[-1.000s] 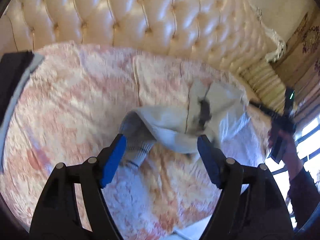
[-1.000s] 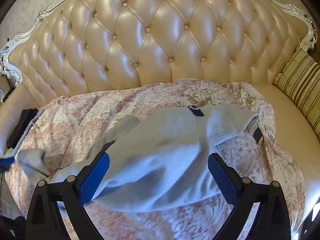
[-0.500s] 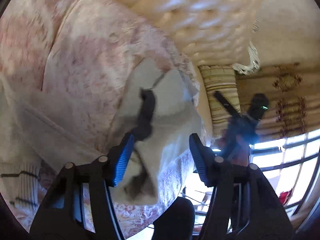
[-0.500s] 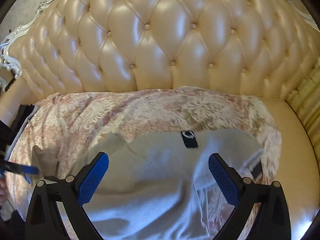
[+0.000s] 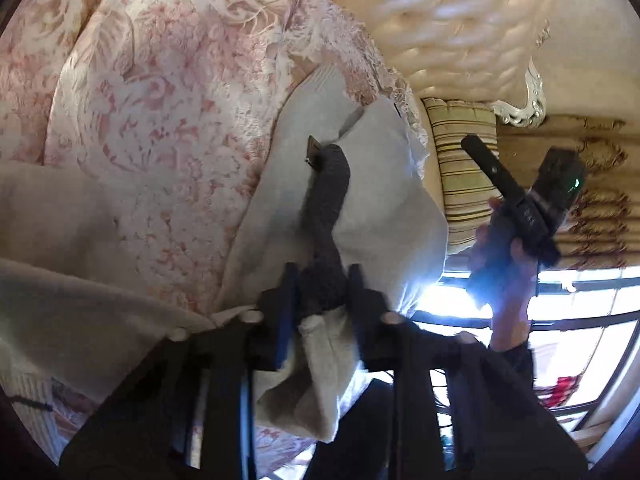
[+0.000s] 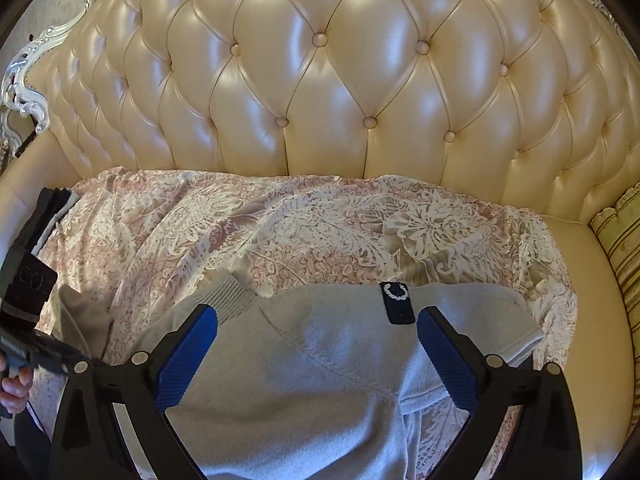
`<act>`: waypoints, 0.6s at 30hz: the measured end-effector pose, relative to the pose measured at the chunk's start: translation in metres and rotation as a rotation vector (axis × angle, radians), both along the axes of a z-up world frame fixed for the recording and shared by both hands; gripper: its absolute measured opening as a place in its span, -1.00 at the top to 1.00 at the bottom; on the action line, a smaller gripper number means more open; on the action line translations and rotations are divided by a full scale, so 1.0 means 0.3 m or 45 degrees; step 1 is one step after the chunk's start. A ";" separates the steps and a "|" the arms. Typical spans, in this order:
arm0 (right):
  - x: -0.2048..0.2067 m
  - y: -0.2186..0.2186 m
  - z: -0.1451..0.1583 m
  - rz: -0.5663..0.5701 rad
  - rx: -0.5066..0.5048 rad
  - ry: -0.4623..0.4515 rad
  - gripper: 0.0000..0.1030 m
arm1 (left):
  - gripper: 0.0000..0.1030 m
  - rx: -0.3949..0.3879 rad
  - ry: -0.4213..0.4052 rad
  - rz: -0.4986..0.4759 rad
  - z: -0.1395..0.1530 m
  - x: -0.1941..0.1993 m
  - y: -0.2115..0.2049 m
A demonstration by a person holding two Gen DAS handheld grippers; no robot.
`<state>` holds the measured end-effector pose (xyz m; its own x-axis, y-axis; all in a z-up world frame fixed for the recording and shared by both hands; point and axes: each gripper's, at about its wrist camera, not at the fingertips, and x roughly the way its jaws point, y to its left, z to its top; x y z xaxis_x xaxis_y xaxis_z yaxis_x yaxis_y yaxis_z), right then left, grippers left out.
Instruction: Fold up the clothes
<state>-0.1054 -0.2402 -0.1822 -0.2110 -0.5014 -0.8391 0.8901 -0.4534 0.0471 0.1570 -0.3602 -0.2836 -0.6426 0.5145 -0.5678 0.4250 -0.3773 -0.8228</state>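
Gripping stage: left gripper (image 5: 322, 300) closing on sweater (image 6: 320, 380) near dark neck trim; right gripper (image 6: 316, 356) released above. Next: secure pinch, lift, fold over.

A cream, button-tufted leather sofa back (image 6: 320, 80) fills the rear, edged by a carved white scrollwork frame (image 6: 24, 92). A pink-and-white floral lace throw (image 6: 320, 232) covers the seat – rumpled toward its right edge. A gold-and-brown striped cushion (image 5: 464, 168) leans in the sofa's right corner. Beyond it, dark-framed windows (image 5: 580, 340) glare with daylight beneath ornate patterned beige drapery (image 5: 600, 200).
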 end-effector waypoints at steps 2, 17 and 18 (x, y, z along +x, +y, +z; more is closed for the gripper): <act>0.006 -0.014 -0.001 0.021 0.012 0.016 -0.97 | 0.66 -0.140 0.056 -0.037 0.066 0.020 0.034; 0.156 -0.157 -0.011 0.707 0.316 0.145 -0.97 | 0.66 -0.469 0.188 -0.231 0.197 0.144 0.346; 0.190 -0.162 -0.024 0.782 0.356 0.186 -0.97 | 0.66 -0.460 0.186 -0.229 0.184 0.152 0.351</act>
